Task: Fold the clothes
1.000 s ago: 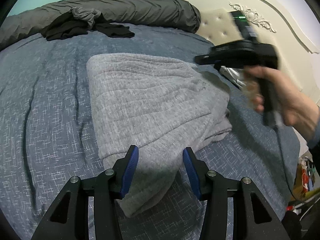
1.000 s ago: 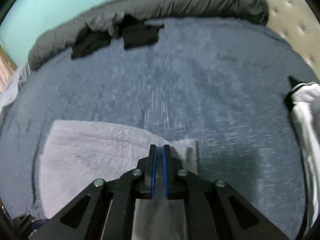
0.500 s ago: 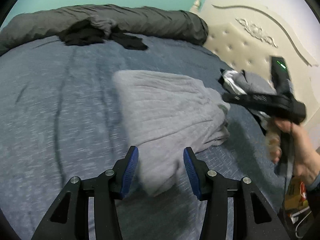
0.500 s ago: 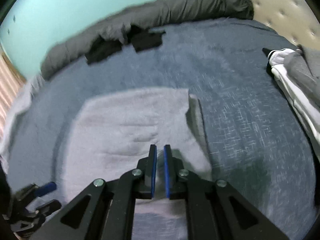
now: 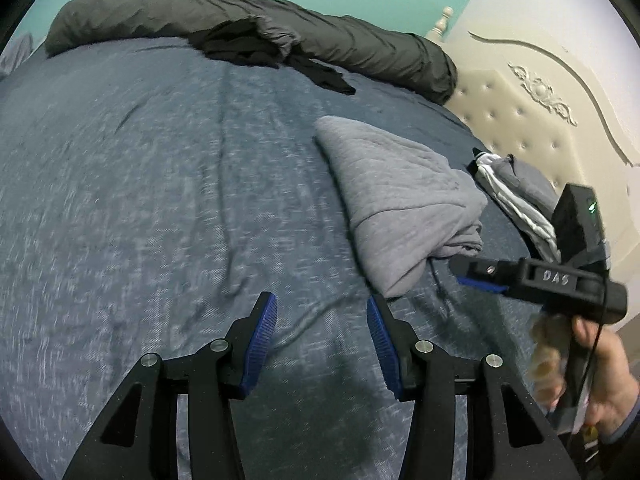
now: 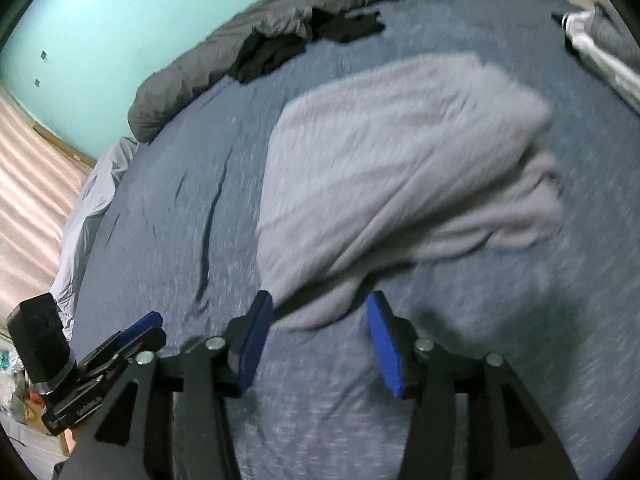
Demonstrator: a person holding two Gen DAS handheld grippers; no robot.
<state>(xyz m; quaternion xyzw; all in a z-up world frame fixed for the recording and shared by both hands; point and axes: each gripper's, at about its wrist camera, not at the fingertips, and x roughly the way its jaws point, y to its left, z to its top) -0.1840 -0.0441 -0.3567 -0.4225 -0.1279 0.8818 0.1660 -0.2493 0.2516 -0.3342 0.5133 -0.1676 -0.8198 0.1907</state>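
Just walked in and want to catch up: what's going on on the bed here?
A person with a gripper in each hand is folding clothes on the bed. The grey garment lies folded on the blue cover, and nothing grips it now. The left gripper and right gripper are both open and empty. Black clothes wait by the far dark duvet; another pile sits near the headboard.

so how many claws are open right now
2: the left claw hangs open above the blue-grey bedspread; the right claw is open too, just short of the folded light grey knit garment.
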